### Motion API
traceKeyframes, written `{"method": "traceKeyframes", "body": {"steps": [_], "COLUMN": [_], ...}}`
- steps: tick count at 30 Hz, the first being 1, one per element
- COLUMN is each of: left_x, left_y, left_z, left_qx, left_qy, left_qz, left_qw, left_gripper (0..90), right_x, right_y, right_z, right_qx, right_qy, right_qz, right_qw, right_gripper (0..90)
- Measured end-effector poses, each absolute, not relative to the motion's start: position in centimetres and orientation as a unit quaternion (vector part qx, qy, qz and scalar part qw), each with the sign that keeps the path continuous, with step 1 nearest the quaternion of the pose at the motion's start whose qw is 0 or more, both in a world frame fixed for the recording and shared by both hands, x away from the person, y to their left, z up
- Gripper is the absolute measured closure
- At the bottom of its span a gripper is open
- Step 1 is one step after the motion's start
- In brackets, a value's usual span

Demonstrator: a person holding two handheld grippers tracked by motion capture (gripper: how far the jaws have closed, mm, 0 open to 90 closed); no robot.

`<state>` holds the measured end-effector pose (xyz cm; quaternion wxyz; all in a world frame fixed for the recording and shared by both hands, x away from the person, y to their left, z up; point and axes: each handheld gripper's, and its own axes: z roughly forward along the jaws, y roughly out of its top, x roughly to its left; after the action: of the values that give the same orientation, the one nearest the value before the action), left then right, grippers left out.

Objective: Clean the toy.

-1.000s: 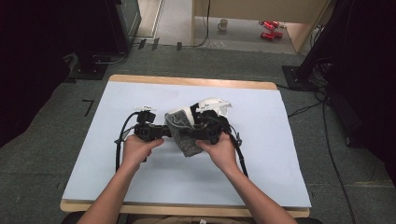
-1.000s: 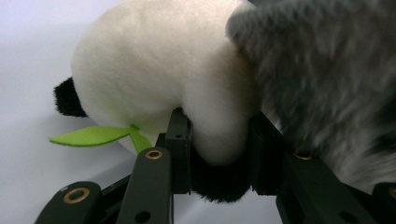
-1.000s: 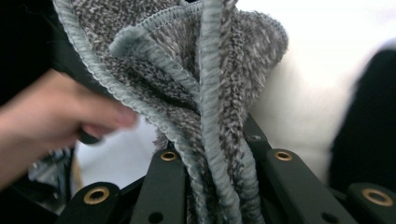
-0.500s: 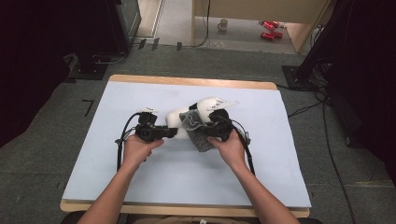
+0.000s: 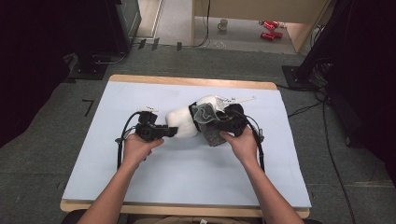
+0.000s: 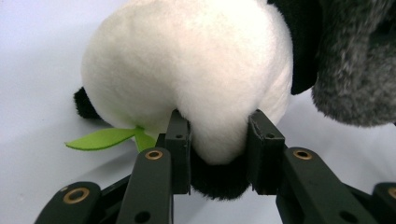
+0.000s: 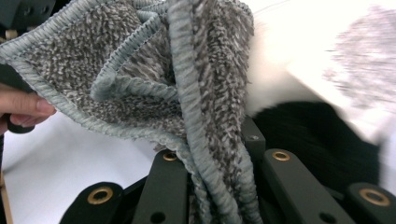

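Note:
A white and black plush panda (image 5: 183,122) lies at the middle of the pale mat (image 5: 140,177). My left gripper (image 5: 171,131) comes in from its left, shut on a rounded white and black part of the plush (image 6: 196,70); a green felt leaf (image 6: 105,138) sticks out beside the jaws. A grey fuzzy cloth (image 5: 211,127) with a blue-grey hem drapes over the plush's right side. My right gripper (image 5: 223,120) is shut on this cloth (image 7: 154,84), a fold of it pinched between the jaws. White and black fur of the plush (image 7: 299,121) lies just behind the cloth.
The mat covers a wooden table (image 5: 187,81) with free room on all sides of the plush. A white tag or strip (image 5: 240,99) lies behind the right gripper. Cables trail from both grippers. On the floor beyond stand a mug (image 5: 223,24), red cans (image 5: 268,30) and black stands.
My left gripper has drawn to the left, away from the right one, taking the plush with it. More of the white body now shows beside the grey cloth.

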<state>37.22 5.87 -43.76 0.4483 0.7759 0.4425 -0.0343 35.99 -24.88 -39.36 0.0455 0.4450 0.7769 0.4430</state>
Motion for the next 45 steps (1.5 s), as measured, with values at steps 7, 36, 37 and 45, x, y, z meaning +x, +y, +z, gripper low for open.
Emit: {"method": "traceKeyframes", "body": {"steps": [7, 36, 37, 45], "left_x": [37.5, 36.2, 36.2, 36.2], "left_y": [5.9, 5.3, 5.3, 5.2], "left_z": [-43.8, -42.4, -42.5, -43.2], "left_qx": [0.773, 0.762, 0.762, 0.770], "left_qy": [0.446, 0.459, 0.460, 0.462], "left_qz": [-0.037, -0.045, -0.049, -0.045], "left_qw": [0.450, 0.454, 0.452, 0.437], "left_gripper": [66.7, 66.6, 66.6, 66.9], "right_x": [36.2, 33.9, 33.9, 34.9], "right_y": [-27.7, -18.7, -18.3, -18.8], "right_z": [-38.9, -40.0, -40.5, -42.8], "right_qx": [0.478, 0.387, 0.387, 0.385], "right_qy": [0.751, 0.785, 0.791, 0.801], "right_qz": [0.451, 0.482, 0.473, 0.457], "right_qw": [0.065, -0.041, -0.039, -0.025], "right_gripper": [77.9, 78.0, 77.9, 77.7]}}
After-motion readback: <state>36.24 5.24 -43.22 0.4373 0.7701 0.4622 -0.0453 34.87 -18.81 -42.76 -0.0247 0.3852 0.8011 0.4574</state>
